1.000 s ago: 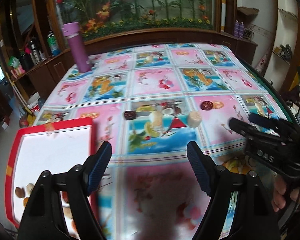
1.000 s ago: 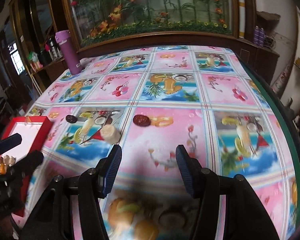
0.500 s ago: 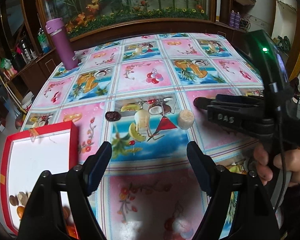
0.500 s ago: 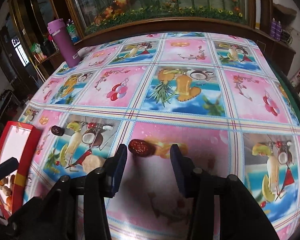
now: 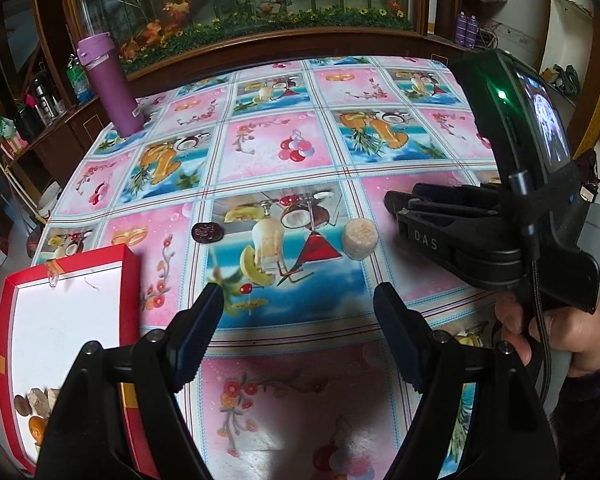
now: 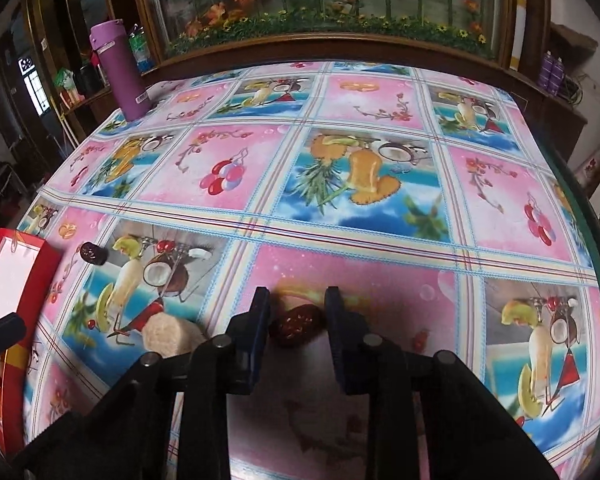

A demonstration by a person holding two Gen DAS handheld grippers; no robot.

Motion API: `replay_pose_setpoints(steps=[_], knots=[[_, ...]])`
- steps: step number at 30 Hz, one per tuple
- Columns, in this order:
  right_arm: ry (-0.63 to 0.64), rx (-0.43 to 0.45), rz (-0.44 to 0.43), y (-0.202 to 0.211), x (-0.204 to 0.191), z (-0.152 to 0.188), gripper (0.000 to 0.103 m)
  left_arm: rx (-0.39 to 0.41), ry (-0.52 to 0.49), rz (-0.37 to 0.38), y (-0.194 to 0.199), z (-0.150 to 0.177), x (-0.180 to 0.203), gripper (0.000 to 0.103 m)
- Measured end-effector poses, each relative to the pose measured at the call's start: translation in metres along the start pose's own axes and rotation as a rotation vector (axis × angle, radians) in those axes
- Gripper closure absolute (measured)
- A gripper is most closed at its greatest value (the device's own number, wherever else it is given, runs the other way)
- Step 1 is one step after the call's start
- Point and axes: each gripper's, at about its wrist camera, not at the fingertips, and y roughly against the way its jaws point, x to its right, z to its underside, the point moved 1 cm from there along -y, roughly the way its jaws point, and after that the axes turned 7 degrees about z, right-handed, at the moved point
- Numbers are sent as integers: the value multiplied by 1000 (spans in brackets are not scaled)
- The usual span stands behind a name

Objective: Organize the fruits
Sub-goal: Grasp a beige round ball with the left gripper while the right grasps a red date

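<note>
Starting at the far left, the red box (image 5: 130, 280) sits just left of the left gripper (image 5: 298, 308), a few fruit pieces already heaped in its near corner. That gripper hangs over the tablecloth (image 5: 284, 148) with its jaws wide apart and nothing between them; ahead of it and slightly left lies a dark round fruit (image 5: 207, 233), ahead and to the right a pale round piece (image 5: 360, 238). Further right, the right gripper (image 6: 298, 316) is closing its jaws on a wrinkled red date (image 6: 296, 322) lying on the cloth between them; the pads look to be at its sides or nearly so, though firm contact is hard to confirm. The risk, as I judge it, is a shallow pinch near the fingertips: the small, rounded date could squirt out forward or roll away as the jaws finish closing, or slip free on the carry leftward to the box.
</note>
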Motion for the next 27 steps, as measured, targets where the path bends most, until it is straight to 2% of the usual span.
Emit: replay_pose_setpoints(steps=[6, 10, 14, 15, 17, 18, 19, 21, 24, 27], knots=[[-10, -7, -28, 11, 16, 13, 76, -5, 5, 2, -4, -1, 0, 25], [34, -1, -23, 24, 23, 30, 76, -12, 6, 2, -8, 0, 0, 25], [38, 2, -54, 35, 31, 44, 75, -16, 6, 5, -13, 0, 1, 25], [30, 3, -68, 38, 34, 46, 74, -17, 7, 5, -13, 0, 1, 25], [12, 15, -76, 46, 40, 50, 62, -19, 6, 5, -15, 0, 1, 25], [2, 28, -67, 52, 43, 52, 50, -20, 3, 7, -15, 0, 2, 25], [-7, 51, -64, 58, 45, 53, 45, -20, -2, 6, -16, -1, 3, 25], [-17, 79, -62, 65, 48, 54, 45, -17, -14, 2, -17, -3, 5, 25], [-23, 78, -92, 65, 47, 55, 45, -13, -32, 7, -21, -9, 9, 25], [6, 63, -49, 57, 39, 54, 48, -16, -57, 15, -27, -16, 14, 25]])
